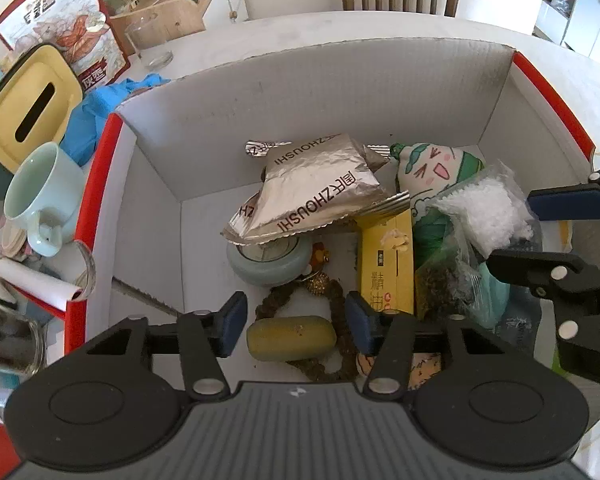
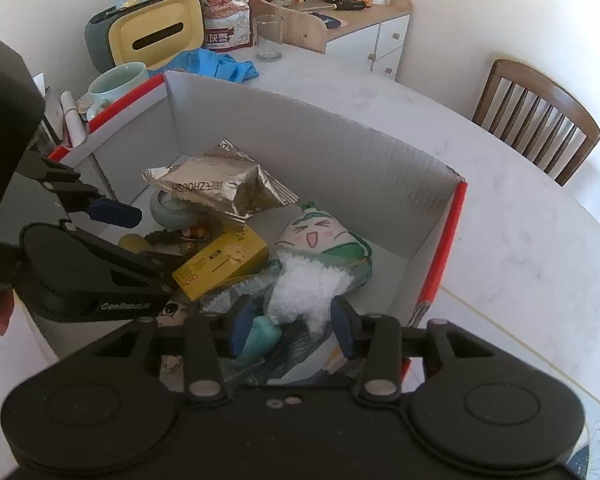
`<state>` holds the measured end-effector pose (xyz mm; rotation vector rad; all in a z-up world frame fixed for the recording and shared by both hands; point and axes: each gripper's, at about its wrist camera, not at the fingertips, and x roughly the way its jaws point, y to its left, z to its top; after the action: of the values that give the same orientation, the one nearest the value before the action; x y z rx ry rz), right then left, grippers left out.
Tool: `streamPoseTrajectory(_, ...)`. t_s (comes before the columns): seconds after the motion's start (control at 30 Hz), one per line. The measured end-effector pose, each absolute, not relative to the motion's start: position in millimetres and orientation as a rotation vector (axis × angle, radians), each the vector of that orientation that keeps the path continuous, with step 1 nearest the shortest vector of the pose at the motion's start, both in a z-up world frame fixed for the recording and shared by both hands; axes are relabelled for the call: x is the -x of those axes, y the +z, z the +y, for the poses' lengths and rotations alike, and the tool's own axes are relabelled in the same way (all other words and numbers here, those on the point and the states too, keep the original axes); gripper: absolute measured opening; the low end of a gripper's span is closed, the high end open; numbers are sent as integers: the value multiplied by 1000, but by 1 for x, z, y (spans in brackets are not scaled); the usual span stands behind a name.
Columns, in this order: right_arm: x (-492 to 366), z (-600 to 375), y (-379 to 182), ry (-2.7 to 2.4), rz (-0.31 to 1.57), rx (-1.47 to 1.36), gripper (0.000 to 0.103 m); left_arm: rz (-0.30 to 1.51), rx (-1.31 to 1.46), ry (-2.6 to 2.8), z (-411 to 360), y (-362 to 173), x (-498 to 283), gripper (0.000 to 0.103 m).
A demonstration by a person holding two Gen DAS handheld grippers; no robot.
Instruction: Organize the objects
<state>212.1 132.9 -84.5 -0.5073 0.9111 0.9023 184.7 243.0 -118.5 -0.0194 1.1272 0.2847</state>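
Two hand-held grippers work over one white corrugated box (image 1: 148,184) with red edges, standing on the pale desk (image 2: 500,216). Contents, as I read them: silver foil pouch (image 1: 320,192) lying across a grey-blue round dish (image 1: 264,264); yellow carton (image 1: 388,264) beside it; cartoon-faced green plush (image 2: 320,244) toward the far right corner; clear bag of white crystals (image 2: 312,288) resting against the plush; olive-yellow oblong block (image 1: 291,338) on the box floor nearest me, with a brown beaded strand (image 1: 340,320) curling round it. Left hand-held gripper (image 1: 296,324): jaws apart, straddling the olive block, pads not pressing on it, nothing held. Right hand-held gripper (image 2: 290,326): jaws apart, the white crystal bag and a teal item (image 2: 260,338) lying between the fingers; no pinch visible, so I log it as open and empty. Outside the box, left side: pale green mug (image 1: 40,200), yellow-lidded tissue holder (image 1: 28,108), blue cloth (image 1: 96,108), drinking glass (image 1: 148,44). Handling note, my judgement: both jaws look to be settling on or letting go of items in the box. For the block, I would centre the pads on its long sides and keep clear of the beads. For the bag, I would pinch the plastic high, not the loose crystals, and keep the two grippers apart.
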Motion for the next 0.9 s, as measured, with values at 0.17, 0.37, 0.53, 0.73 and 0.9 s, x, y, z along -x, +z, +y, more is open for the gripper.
streamPoseTrajectory(0.17,-207,129,-78,916,904,506,43,1111,42,296,245,-113,-179,64)
streamPoseTrajectory(0.37,-199,118,-64,935,882,480,53,1067,72,292,242,-97,-167,68)
streamPoseTrajectory(0.53,-192,105,-49,948,852,449,59,1024,83,278,234,-81,-154,68)
streamPoseTrajectory(0.73,-185,87,-29,959,818,401,62,957,88,265,225,-58,-138,72)
streamPoseTrajectory(0.9,-177,71,-14,978,794,355,65,896,97,255,217,-39,-123,75)
